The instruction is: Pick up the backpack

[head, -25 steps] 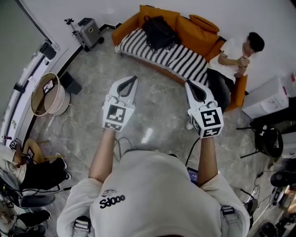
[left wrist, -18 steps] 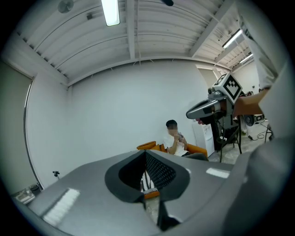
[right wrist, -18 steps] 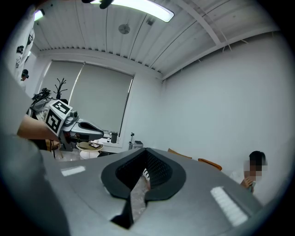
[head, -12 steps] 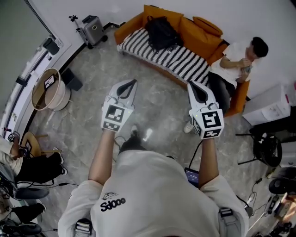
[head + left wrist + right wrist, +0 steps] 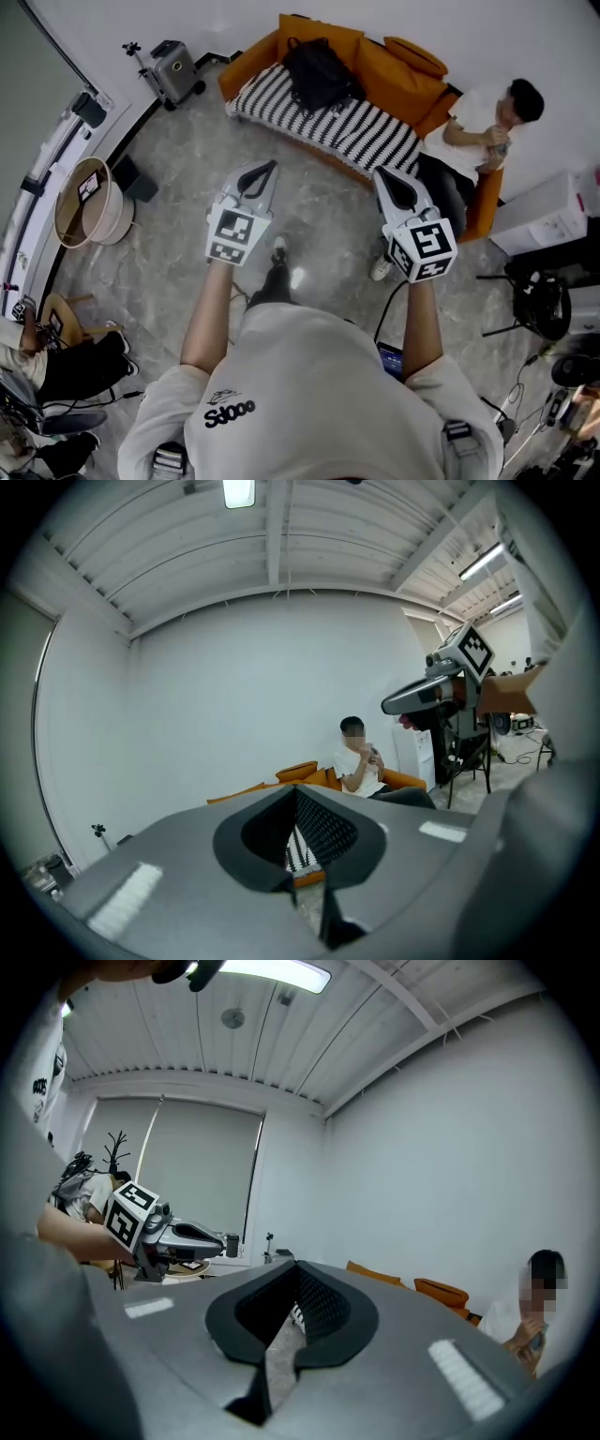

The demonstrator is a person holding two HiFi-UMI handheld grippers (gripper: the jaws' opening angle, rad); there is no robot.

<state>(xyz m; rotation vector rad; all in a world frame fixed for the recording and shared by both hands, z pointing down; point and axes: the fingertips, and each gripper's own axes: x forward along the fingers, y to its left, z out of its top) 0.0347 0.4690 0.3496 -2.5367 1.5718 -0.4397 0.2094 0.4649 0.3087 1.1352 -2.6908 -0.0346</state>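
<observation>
A black backpack (image 5: 319,73) lies on the striped cover of an orange sofa (image 5: 281,42) by the far wall. Both grippers are held out in front of the person, over the marble floor and well short of the sofa. My left gripper (image 5: 270,167) is shut with nothing in it; its closed jaws (image 5: 292,794) fill the left gripper view and hide the backpack there. My right gripper (image 5: 381,174) is likewise shut and empty, its tip (image 5: 298,1269) pointing towards the sofa's end. Each gripper shows in the other's view, level with it.
A person (image 5: 473,122) sits on the sofa's right end. A grey suitcase (image 5: 173,67) stands left of the sofa, a round basket (image 5: 84,202) at the left wall. A white box (image 5: 553,202) and stands with cables crowd the right. Another seated person (image 5: 56,347) is at lower left.
The person has stepped forward towards the sofa, a foot now showing ahead of the body. Both grippers travelled along, still shut and side by side.
</observation>
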